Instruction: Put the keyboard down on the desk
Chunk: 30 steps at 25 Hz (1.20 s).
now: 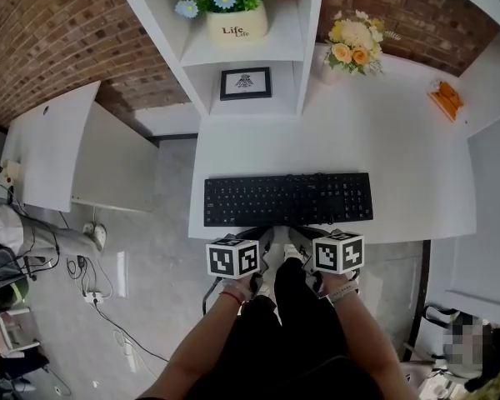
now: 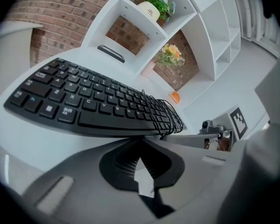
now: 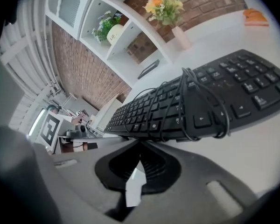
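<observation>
A black keyboard (image 1: 287,198) with its cable (image 3: 196,111) wound around its right part lies along the near edge of the white desk (image 1: 400,140). Both grippers sit close together at the middle of its front edge. The left gripper (image 1: 267,233) has its jaws closed to a point on that edge (image 2: 140,138). The right gripper (image 1: 293,232) is likewise closed on the edge (image 3: 140,143), just beside the cable loops. In both gripper views the keyboard (image 2: 93,101) fills the middle, its underside in shadow just above the desk top. Whether it rests on the desk I cannot tell.
A vase of yellow flowers (image 1: 354,48) and an orange object (image 1: 447,98) stand far back on the desk. A shelf unit holds a flower pot (image 1: 233,11) and a framed picture (image 1: 245,82). Another white desk (image 1: 75,148) stands left, with cables (image 1: 92,265) on the floor.
</observation>
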Tool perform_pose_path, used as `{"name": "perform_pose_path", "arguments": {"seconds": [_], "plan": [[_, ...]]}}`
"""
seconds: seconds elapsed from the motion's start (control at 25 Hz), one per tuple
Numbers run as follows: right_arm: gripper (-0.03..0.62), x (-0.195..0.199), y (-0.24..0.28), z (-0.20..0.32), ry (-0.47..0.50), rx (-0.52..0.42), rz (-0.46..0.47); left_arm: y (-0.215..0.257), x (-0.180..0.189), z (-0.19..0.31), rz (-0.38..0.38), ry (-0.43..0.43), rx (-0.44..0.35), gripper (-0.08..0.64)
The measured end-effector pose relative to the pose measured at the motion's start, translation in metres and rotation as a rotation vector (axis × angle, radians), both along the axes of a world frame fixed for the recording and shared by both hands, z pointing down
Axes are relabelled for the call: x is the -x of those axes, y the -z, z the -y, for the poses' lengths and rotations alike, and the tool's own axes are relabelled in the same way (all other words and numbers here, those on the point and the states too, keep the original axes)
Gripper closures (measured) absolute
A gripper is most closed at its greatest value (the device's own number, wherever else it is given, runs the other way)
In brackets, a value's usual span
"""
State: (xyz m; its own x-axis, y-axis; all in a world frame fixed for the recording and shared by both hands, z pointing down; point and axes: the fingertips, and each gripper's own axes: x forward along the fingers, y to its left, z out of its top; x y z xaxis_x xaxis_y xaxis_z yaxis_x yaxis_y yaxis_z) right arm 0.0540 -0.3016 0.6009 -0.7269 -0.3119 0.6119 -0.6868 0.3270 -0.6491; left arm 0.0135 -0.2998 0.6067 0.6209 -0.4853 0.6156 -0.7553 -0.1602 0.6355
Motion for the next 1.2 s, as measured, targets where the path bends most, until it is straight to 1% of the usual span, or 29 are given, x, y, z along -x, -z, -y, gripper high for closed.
{"name": "perform_pose_path", "arguments": {"seconds": [0.12, 0.2, 0.36, 0.48, 0.6, 0.76, 0.84, 1.04, 1.2], "plan": [[0.594, 0.004, -0.004, 0.009, -0.001, 0.004, -0.014, -0.001, 0.006, 0.010, 0.014, 0.027, -0.004, 0.560], [0.594, 0.005, -0.007, 0.012, -0.005, 0.011, -0.016, -0.002, 0.007, 0.012, 0.001, 0.045, 0.008, 0.560], [0.594, 0.004, -0.012, 0.007, -0.017, 0.060, -0.031, -0.002, 0.006, 0.005, -0.001, 0.038, 0.021, 0.560], [0.594, 0.005, -0.010, 0.009, -0.013, 0.066, -0.024, 0.003, 0.010, 0.008, 0.006, 0.037, 0.001, 0.560], [0.594, 0.005, -0.003, 0.014, -0.011, 0.030, -0.003, 0.009, 0.014, 0.013, 0.012, 0.034, -0.042, 0.560], [0.594, -0.007, 0.009, 0.018, -0.030, -0.065, 0.018, 0.018, 0.019, 0.019, 0.049, 0.029, -0.121, 0.558], [0.594, -0.018, 0.015, 0.020, -0.049, -0.123, 0.012, 0.023, 0.023, 0.020, 0.068, 0.032, -0.158, 0.558], [0.594, -0.056, 0.038, 0.027, -0.084, -0.323, -0.082, 0.042, 0.042, 0.026, 0.076, 0.075, -0.247, 0.560], [0.594, -0.082, 0.063, 0.030, -0.101, -0.513, -0.174, 0.060, 0.061, 0.030, 0.055, 0.144, -0.340, 0.560]]}}
